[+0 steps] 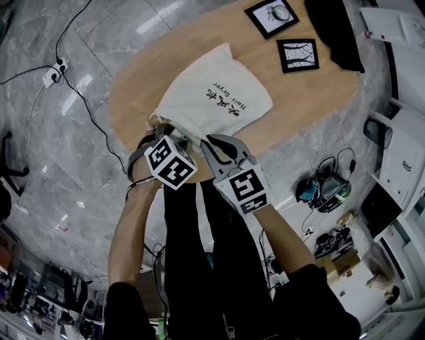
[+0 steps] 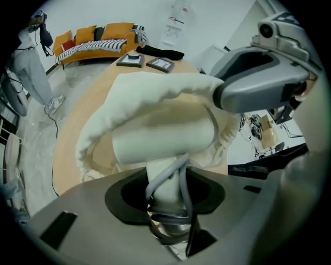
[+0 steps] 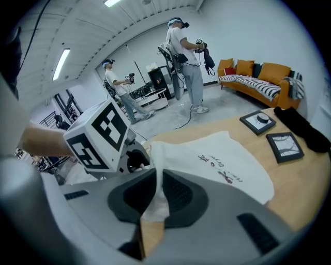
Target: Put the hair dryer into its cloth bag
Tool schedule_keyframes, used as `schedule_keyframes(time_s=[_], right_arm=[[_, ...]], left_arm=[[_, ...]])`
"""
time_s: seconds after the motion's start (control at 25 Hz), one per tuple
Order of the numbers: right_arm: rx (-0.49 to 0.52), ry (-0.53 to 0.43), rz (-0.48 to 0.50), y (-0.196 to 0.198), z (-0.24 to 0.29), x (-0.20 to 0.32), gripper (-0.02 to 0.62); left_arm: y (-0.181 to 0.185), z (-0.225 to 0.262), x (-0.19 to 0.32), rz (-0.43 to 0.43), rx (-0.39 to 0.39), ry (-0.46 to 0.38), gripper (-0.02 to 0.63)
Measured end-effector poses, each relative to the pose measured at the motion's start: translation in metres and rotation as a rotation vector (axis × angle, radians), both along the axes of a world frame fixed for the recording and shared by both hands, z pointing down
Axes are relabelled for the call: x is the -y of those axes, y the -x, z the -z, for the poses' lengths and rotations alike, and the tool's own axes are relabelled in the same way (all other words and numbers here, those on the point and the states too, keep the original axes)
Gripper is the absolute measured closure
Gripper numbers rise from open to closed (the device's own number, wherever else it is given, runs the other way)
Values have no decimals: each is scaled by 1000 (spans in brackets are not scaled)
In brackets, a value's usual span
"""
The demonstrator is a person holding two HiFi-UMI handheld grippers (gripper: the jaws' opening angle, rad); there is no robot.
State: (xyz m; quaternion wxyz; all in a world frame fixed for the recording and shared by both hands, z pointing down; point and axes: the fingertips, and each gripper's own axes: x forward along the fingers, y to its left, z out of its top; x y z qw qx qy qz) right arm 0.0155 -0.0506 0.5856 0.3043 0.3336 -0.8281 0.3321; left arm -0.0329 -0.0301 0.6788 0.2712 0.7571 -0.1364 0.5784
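Over the tabletop [image 1: 319,93] edge, the left tool [image 2: 168,207] clamps the handle of the stiff, probably hefty hair dryer [image 2: 163,137], while the right tool [image 3: 155,199] pinches the rim of the limp cloth bag [image 3: 227,165].

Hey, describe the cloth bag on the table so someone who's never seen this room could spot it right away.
Find the oval wooden table. At its near end lies a cream cloth bag, with its gathered mouth at the table's edge. Unlike the black-framed pictures and the black cloth farther along, it is pale, soft and printed with dark lettering.
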Motion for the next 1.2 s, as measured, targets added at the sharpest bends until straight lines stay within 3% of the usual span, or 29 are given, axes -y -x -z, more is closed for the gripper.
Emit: schedule_keyframes(time_s=[0.48,0.8,1.08,1.2], right_arm=[[8,30,16,-4,-12,-5,546],[0,54,10,-5,-18,-9,546],[0,60,21,-5,-20,-10,546],[0,56,25,-4,-21,-8,546]], left_arm=[[-18,-30,3,9,20,-24,422],[-11,-43,5,-1,45,-63,409],[-4,-16,10,28,-9,-172,322],[12,4,7,80,-34,-207,299]])
